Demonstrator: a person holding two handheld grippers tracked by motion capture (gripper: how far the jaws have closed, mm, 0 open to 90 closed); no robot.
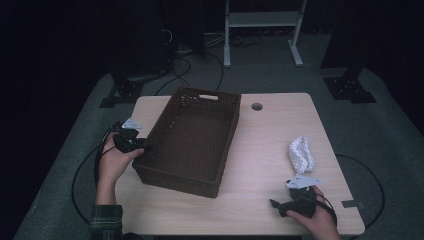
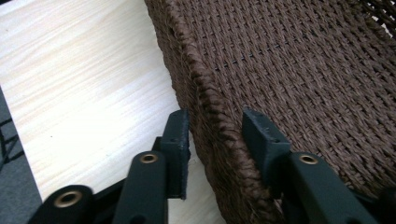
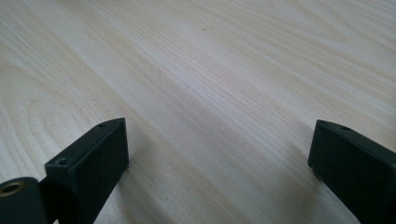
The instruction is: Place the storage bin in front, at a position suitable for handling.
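No legible text, label, brand, number or sign appears on any surface in these views.

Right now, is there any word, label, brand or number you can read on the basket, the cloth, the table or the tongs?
None: no readable text in any view.
Brown woven basket: plain weave, no tag.
White cloth: checked pattern, no lettering.
Table: bare wood grain.
Left tongs and right tongs: black jaws, unmarked.
Small dark patch at the table's right edge: too small to read.
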